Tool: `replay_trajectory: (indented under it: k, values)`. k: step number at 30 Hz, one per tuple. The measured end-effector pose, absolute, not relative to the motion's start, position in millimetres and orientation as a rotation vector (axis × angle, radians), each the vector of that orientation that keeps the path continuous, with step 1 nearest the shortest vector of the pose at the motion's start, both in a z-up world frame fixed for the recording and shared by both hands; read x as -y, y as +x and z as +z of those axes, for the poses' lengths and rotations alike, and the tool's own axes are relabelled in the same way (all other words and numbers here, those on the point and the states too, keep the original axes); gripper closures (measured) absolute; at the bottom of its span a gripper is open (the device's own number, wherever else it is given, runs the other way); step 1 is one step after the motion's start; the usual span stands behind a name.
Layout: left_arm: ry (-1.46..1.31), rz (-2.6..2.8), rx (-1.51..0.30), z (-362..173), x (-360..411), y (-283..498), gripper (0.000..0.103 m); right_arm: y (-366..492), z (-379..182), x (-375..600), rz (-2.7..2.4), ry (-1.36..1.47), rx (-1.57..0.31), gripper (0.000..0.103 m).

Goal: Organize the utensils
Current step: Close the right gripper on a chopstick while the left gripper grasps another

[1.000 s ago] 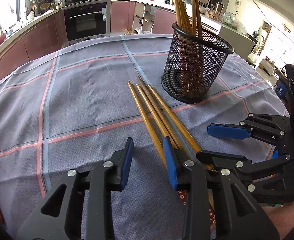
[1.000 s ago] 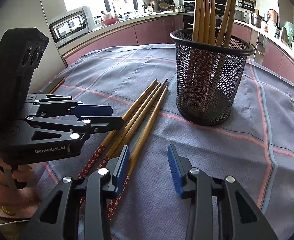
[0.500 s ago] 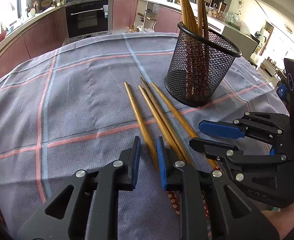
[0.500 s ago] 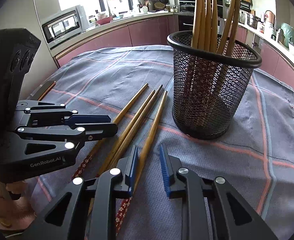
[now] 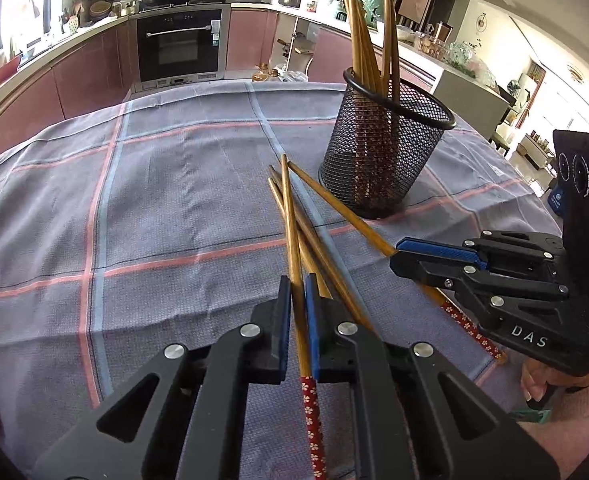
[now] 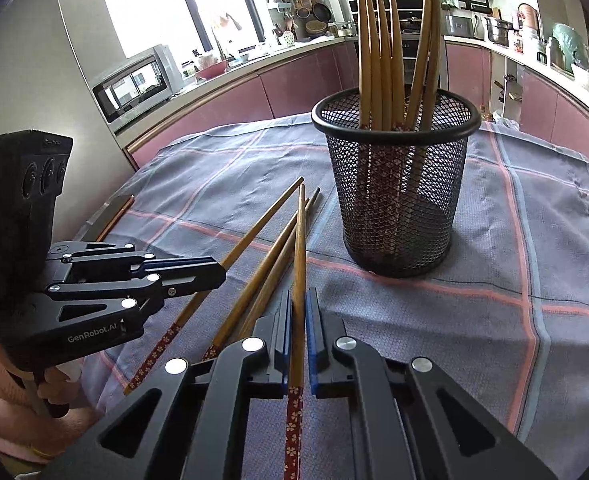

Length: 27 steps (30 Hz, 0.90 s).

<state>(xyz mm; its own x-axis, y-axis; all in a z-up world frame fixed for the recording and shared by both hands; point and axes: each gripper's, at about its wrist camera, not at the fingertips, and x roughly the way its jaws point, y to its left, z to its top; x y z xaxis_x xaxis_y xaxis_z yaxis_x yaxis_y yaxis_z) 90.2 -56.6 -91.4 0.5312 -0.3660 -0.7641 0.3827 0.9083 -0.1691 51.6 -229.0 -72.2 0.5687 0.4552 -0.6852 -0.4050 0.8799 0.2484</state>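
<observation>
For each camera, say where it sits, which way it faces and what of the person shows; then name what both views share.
Left wrist: on the left gripper, looking forward and down across the table toward the oven; its jaws clamp one chopstick; the right gripper and a hand show at right.
Right wrist: on the right gripper, facing the window; jaws clamp another chopstick; the left gripper and a hand at left.
Shared: mesh cup, loose chopsticks, checked cloth.

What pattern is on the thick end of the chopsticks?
Dark red with small pale flowers, on the chopstick in the right claw; clearest in the right wrist view.
</observation>
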Motion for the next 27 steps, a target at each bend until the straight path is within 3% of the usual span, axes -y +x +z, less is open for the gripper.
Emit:
replay_trajectory:
  k: [19,27]
  values:
    - [0.040,-0.490,-0.968,-106.8,61.5,97.6,0.091,61.0,-88.0,213.3,0.559,0.053,-0.905,0.097]
    - [0.024,-0.475,-0.947,-98.3,59.5,97.9,0.095,52.6,-68.8,223.4,0.557,0.058,-0.838,0.097]
